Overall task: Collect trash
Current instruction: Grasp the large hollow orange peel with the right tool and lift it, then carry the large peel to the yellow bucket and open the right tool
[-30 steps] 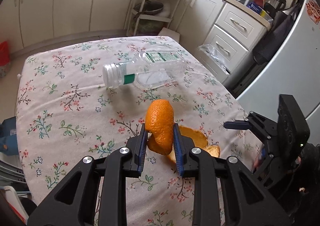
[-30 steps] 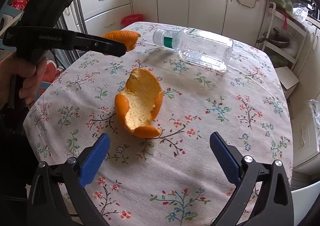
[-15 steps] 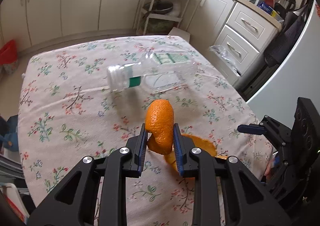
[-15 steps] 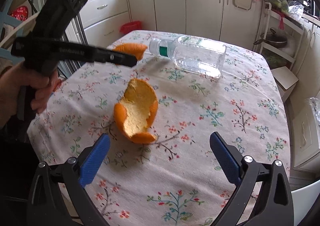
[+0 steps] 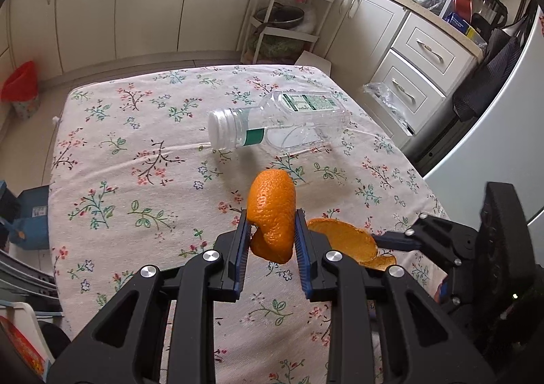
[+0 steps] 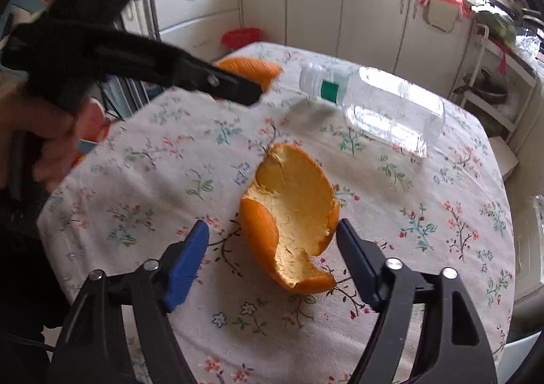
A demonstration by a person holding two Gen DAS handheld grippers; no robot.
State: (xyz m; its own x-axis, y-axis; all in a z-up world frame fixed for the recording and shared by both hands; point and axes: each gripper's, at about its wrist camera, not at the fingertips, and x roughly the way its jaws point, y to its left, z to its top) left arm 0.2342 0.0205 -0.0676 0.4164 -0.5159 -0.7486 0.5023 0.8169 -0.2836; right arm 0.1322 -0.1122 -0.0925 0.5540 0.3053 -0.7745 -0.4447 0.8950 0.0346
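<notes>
My left gripper (image 5: 272, 219) is shut on a curled piece of orange peel (image 5: 272, 210), held above the floral tablecloth (image 5: 136, 180). In the right wrist view that gripper (image 6: 238, 88) is a blurred dark shape at upper left, with the same peel (image 6: 251, 66) showing beyond it. A larger, cup-shaped orange peel (image 6: 292, 214) lies on the cloth between the blue pads of my right gripper (image 6: 272, 227), whose jaws are closing. The right pad is at its edge and the left pad is still apart. An empty clear plastic bottle (image 5: 282, 122) (image 6: 380, 105) lies on its side farther back.
The table ends close on every side. White cabinets and drawers (image 5: 418, 54) line the walls. A wire rack with a pot (image 5: 282, 17) stands past the far edge. A red bag (image 5: 20, 85) is on the floor at left, and a blue box (image 5: 30, 214) beside the table.
My right gripper has moved forward over the large peel and its jaws have narrowed around it. The left gripper still holds its peel in about the same place.
</notes>
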